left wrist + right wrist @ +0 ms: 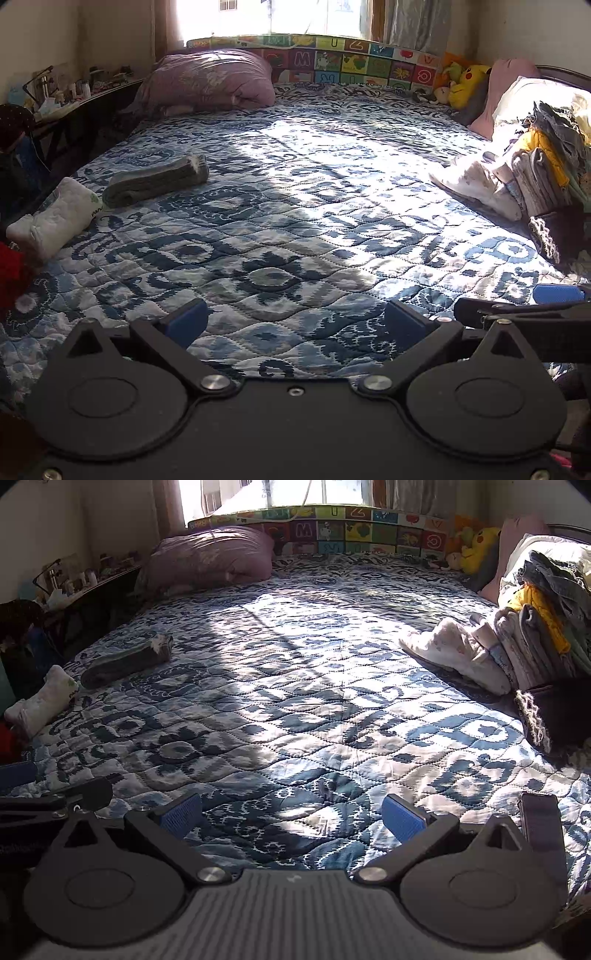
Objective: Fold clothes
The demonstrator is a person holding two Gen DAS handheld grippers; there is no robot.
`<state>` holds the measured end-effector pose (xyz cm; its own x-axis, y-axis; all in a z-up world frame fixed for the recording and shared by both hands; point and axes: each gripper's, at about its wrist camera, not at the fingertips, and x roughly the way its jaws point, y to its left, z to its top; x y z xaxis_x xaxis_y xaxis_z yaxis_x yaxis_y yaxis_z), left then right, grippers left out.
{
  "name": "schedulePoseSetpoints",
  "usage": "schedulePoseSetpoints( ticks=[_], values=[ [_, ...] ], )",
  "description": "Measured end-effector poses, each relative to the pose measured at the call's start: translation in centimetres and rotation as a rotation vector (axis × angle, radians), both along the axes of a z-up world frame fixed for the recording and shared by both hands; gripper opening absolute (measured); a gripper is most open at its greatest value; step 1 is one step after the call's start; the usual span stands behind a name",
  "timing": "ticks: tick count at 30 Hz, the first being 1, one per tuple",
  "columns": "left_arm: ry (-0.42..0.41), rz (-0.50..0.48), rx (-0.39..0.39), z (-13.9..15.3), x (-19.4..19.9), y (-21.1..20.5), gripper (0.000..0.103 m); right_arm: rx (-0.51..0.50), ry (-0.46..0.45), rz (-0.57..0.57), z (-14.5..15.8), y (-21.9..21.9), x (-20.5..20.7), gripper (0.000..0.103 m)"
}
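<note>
A wide bed covered by a blue and white patterned quilt (280, 206), partly sunlit. In the foreground, the left gripper (295, 321) hangs just above the quilt, its two blue-padded fingers (186, 321) spread wide with nothing between them. At the lower right edge, part of the right gripper (524, 302) enters the view. On the left lie a folded grey garment (155, 181) and a folded white garment (55, 218), near each other. On the right, a heap of unfolded clothes (535, 166), among them something yellow, possibly a sweater. Farther back: a purple pillow (210, 79), a yellow plush toy (467, 85), and a colourful alphabet mat (351, 61) under a bright window.
</note>
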<state>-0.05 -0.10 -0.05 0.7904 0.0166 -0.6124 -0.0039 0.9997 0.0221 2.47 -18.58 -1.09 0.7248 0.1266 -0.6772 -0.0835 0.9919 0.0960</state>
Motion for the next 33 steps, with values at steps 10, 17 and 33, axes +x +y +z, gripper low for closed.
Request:
schedulePoseSetpoints(
  ticks=[10,17,33],
  values=[
    [0.021,0.005,-0.037,-0.1,-0.3,0.5,0.103,0.014,-0.016,0.002,0.2,0.1,-0.3,0.103],
    [0.024,0.007,-0.036,-0.2,-0.4,0.3,0.103,0.002,-0.01,0.002,0.2,0.3,-0.3,0.103],
    [0.038,0.009,-0.043,-0.4,-0.2,0.6,0.103,0.008,-0.008,-0.002,0.2,0.0,-0.4,0.103]
  ],
)
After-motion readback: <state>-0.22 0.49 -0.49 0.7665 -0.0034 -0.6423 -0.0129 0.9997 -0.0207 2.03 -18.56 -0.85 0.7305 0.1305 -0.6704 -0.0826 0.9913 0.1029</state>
